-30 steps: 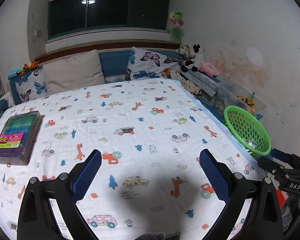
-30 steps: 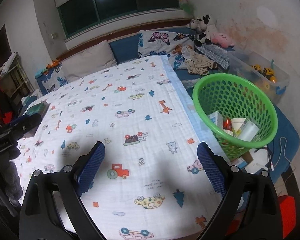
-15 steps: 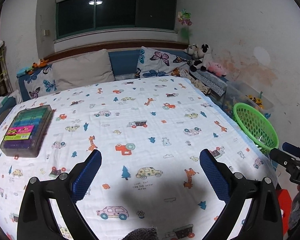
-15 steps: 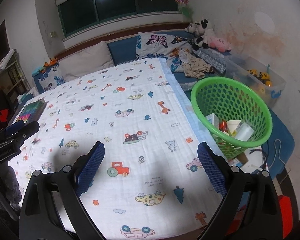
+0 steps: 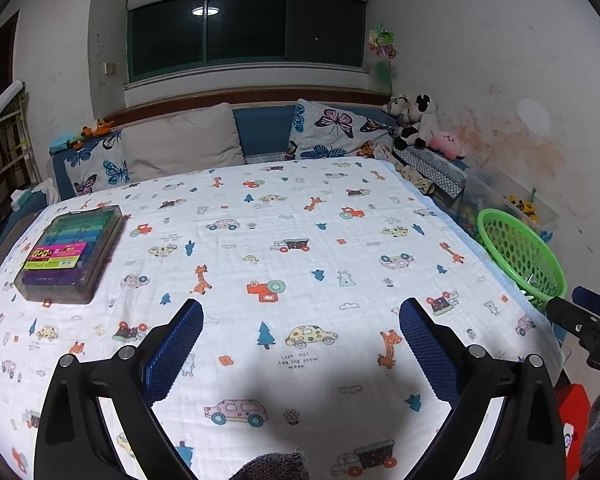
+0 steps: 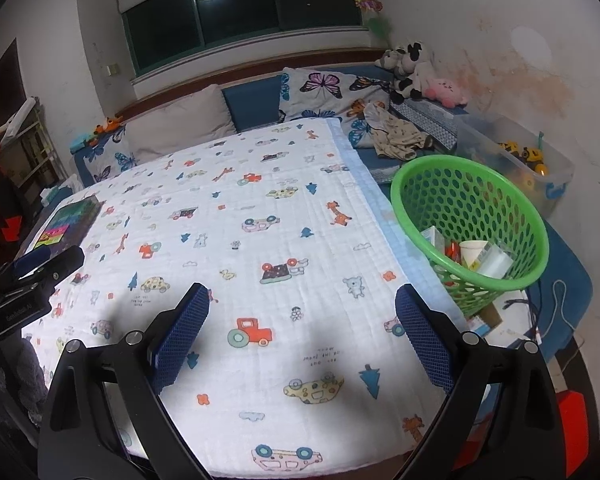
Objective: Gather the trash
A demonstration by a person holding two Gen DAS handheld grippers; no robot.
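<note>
— Beside the bed (image 6: 284,240), on its right, what stood there?
— A green basket (image 6: 512,284) stood there, with the trash (image 6: 476,254) inside: a paper cup, small cartons and wrappers.
— And the claws?
— The left claw (image 5: 300,344) hung wide over the printed blanket (image 5: 300,240), holding nothing. The right claw (image 6: 300,332) was wide and empty too, near the basket.
— Anything on the bed?
— A box of coloured blocks (image 5: 70,256) lay at its left edge, well apart from both claws
</note>
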